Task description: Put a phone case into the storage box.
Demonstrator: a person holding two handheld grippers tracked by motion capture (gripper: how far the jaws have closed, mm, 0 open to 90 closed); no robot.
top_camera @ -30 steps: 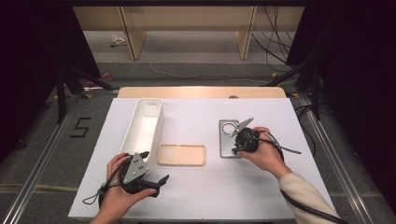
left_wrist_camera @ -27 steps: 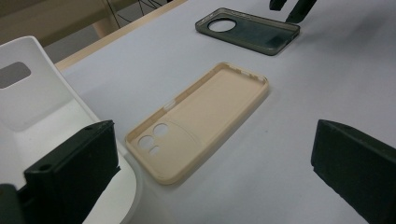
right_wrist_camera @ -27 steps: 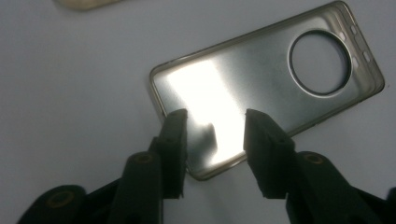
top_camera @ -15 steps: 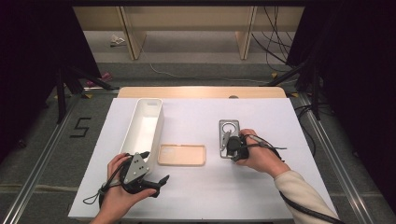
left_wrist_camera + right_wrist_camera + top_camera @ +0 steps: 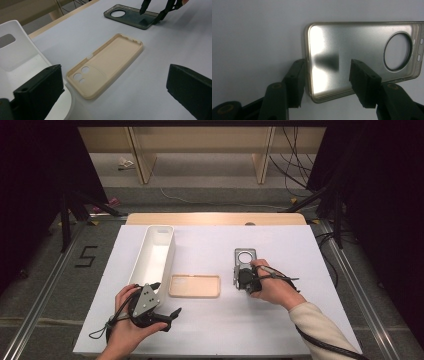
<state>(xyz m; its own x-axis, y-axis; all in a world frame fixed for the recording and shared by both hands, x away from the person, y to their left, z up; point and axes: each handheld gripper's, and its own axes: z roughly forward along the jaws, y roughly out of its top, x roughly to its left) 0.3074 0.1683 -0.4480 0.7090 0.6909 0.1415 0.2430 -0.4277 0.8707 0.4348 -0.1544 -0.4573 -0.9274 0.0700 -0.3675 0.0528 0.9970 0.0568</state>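
A dark grey phone case [image 5: 244, 256] [image 5: 352, 50] lies open side up at the table's right of centre. My right gripper [image 5: 240, 274] [image 5: 328, 66] is lowered onto its near end. One jaw is outside the short end wall and the other is inside the case. The jaws have just been closing and stand open, with that end wall between them. A beige phone case [image 5: 194, 286] [image 5: 110, 62] lies flat in the middle. My left gripper [image 5: 170, 319] [image 5: 113, 75] rests open near the front left, pointing at the beige case, with nothing in its jaws.
A long white tray [image 5: 172, 247] [image 5: 15, 50] stands at the left, just beside the left hand. The white table sheet has its front edge [image 5: 200, 354] close to both hands. The right gripper's cable [image 5: 280, 279] trails off to the right.
The right hand has shifted left and down, bringing its gripper from beside the grey case onto that case's near end. The left hand and both cases have stayed put.
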